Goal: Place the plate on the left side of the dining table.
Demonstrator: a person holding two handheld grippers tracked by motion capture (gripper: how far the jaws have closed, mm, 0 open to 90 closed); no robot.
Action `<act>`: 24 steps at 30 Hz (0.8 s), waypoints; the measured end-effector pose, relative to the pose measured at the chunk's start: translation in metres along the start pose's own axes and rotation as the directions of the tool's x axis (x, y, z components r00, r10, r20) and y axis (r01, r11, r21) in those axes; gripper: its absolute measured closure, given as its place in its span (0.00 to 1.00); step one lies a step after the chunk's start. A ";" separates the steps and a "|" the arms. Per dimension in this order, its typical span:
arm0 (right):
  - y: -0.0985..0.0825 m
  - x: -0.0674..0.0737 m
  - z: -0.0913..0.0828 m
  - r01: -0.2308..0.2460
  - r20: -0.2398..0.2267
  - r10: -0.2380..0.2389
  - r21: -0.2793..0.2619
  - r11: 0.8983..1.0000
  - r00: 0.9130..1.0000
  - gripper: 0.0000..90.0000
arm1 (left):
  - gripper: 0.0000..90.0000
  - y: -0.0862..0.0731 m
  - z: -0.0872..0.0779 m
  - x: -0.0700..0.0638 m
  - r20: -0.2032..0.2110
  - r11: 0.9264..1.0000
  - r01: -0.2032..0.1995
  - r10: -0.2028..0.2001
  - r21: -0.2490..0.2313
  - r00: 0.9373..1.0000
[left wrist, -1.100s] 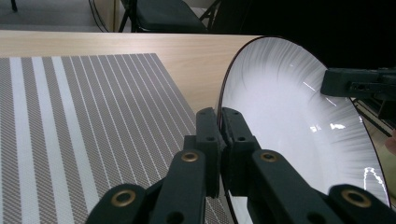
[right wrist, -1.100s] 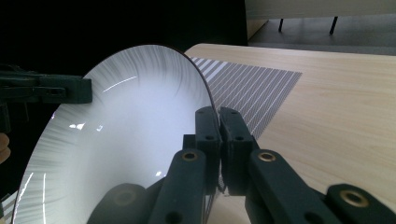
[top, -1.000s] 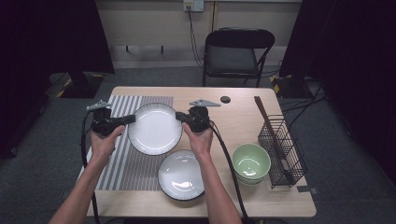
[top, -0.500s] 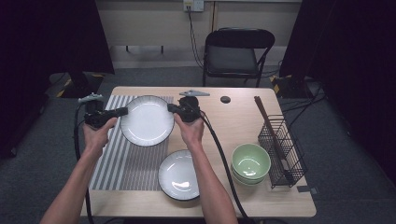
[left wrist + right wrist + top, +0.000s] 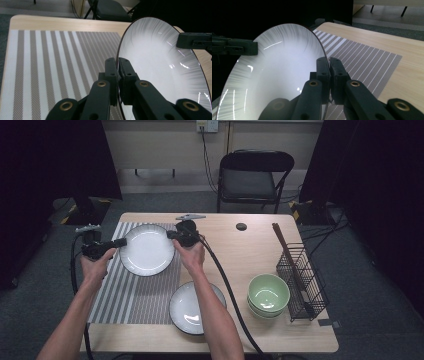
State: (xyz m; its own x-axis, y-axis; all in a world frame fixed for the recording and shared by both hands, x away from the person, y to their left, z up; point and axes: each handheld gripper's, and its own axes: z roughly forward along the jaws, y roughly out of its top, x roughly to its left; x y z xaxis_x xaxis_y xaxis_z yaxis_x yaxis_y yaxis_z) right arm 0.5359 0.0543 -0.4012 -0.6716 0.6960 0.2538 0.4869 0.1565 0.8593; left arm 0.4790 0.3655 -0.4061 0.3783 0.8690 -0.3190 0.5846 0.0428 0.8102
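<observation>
Grey carpeted floor all round a light wooden rectangular table. Beyond its far edge, a black folding chair with padded seat, pushed near a pale beige wall. High on that wall, a white socket box with dark cables hanging down. Black curtains closing off both sides. Yellow-and-black striped tape on the floor at left. Even, soft overhead light.

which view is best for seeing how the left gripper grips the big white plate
The left gripper view: the left gripper has its jaws pinched on the rim of the white plate, seen close up. The high view shows the left gripper at the plate's left edge, small. The right gripper view shows it far off at the plate's opposite rim.
</observation>
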 end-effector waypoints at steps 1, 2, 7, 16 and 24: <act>-0.004 0.001 0.005 -0.005 -0.001 0.005 0.006 1.000 1.000 0.97 | 0.96 -0.002 0.000 0.003 -0.006 1.000 0.001 -0.001 0.008 1.000; -0.006 0.001 0.009 -0.011 -0.009 0.011 0.010 1.000 1.000 0.97 | 0.96 -0.005 0.000 0.006 -0.013 1.000 0.001 -0.001 0.009 1.000; -0.015 0.002 0.026 -0.020 -0.023 0.021 0.034 0.999 1.000 0.97 | 0.96 -0.015 0.002 0.017 -0.025 0.999 0.023 -0.022 0.025 0.999; -0.026 -0.007 0.045 -0.045 -0.027 0.046 0.058 0.997 0.999 0.96 | 0.96 -0.022 0.015 0.027 -0.046 0.998 0.030 -0.028 0.050 0.999; -0.038 -0.016 0.052 -0.078 -0.018 0.079 0.075 0.994 0.997 0.96 | 0.96 -0.025 0.027 0.025 -0.082 0.996 0.034 -0.027 0.085 0.996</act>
State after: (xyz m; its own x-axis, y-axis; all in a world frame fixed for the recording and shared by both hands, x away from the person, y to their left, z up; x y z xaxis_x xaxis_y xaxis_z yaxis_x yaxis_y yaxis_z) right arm 0.5570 0.0742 -0.4613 -0.6412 0.6932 0.3292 0.5779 0.1538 0.8015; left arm 0.4930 0.3723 -0.4478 0.3021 0.9050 -0.2996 0.6561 0.0307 0.7541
